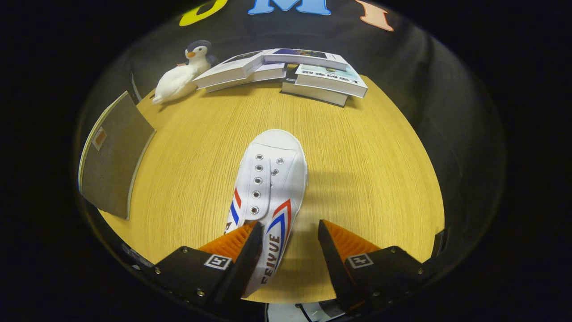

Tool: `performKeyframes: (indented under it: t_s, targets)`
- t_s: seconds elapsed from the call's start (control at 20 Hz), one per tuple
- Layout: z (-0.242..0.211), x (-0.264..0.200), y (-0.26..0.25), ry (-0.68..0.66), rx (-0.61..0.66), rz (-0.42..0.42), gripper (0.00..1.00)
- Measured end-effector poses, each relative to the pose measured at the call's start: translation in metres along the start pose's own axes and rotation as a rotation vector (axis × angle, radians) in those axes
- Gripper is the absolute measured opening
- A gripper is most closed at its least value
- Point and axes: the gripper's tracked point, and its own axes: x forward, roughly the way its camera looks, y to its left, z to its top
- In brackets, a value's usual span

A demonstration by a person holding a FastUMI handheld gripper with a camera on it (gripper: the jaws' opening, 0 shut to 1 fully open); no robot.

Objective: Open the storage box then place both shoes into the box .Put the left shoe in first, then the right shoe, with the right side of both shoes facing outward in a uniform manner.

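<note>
1. The shoe (268, 188) is white, with red and blue stripes on both sides and dark letters.
2. The counter (366, 179) is light yellow wood with fine grain.
3. The toy penguin (181, 76) is white, with a dark head and an orange beak.
4. The board (114, 179) is grey-brown.

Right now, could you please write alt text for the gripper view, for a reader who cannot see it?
An open gripper straddles the heel end of a white sneaker lying on a wooden table, one finger over the shoe and the other clear of it. Beyond the toe sit stacked books and a plush penguin; a grey board rests beside them.
</note>
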Motion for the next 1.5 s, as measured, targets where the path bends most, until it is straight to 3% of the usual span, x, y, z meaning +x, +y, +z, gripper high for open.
performKeyframes:
  t_s: [0.15, 0.2, 0.3, 0.45, 0.8, 1.05, 1.5]
  targets:
    - [-0.001, 0.001, 0.008, -0.005, 0.007, 0.002, 0.37]
    - [-0.001, 0.001, -0.003, -0.009, 0.004, -0.059, 0.33]
    - [0.001, 0.0, 0.0, -0.011, 0.084, -0.044, 0.02]
    - [0.003, -0.007, 0.007, -0.036, 0.199, 0.021, 0.0]
    - [0.025, -0.034, 0.024, -0.077, 0.262, 0.075, 0.0]
    - [0.024, -0.042, 0.044, -0.035, 0.219, 0.105, 0.0]
    - [0.055, -0.07, 0.085, -0.121, 0.241, 0.229, 0.0]
